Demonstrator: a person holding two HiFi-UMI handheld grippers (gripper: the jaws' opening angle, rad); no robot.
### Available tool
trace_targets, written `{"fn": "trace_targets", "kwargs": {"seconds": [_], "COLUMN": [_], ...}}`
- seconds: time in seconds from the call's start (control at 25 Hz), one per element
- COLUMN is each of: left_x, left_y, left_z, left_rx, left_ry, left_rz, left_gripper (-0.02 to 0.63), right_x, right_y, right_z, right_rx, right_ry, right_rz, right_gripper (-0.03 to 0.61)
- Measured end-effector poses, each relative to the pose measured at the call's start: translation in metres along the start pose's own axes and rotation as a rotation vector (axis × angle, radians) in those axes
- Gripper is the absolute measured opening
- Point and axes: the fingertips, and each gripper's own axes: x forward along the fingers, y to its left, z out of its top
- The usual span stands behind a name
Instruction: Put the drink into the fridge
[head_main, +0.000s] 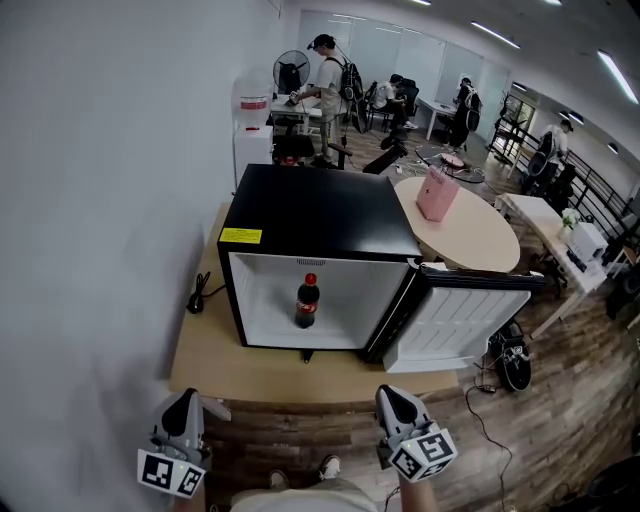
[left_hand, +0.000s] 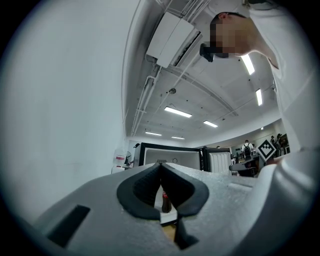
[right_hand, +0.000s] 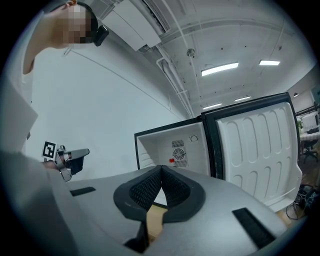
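Left hand-held gripper (head_main: 185, 400) hangs low at the near edge of the light wooden desk (head_main: 250, 372), its grey jaws pressed together with nothing between them. The right hand-held gripper (head_main: 393, 397) sits level with it, jaws closed and empty too. Both point at the small black fridge (head_main: 320, 205) with its white inside, and the white-lined door (head_main: 462, 318) stands swung wide open to the right.

And there's the drink: a dark cola bottle (head_main: 307, 302) with a red cap and a red label band. It stands upright on the fridge floor, roughly mid-width, well apart from both grippers. In the left gripper view it peeks through the notch below the closed jaws, dark body, red top. The right gripper view takes in the fridge's back wall with a vent grille (right_hand: 178, 150), and the ribbed inside of the door beside it. Yellow sticker (head_main: 240, 236) on the fridge's front top-left corner, and a black cable (head_main: 200, 295) on the desk just left of it.
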Motion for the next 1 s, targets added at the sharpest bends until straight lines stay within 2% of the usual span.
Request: {"fn": "trace_targets", "kwargs": {"seconds": [1.0], "left_x": [0.016], "left_y": [0.023], "left_z": [-0.006], "left_rx": [-0.012], "left_ry": [-0.002], "left_rz": [-0.024], "left_gripper": [0.015], "right_x": [0.032], "right_y": [0.012], "right_z": [-0.002], "right_rx": [-0.028], "right_ry": [0.012], "right_rz": [0.001], "right_gripper": [0.000]}}
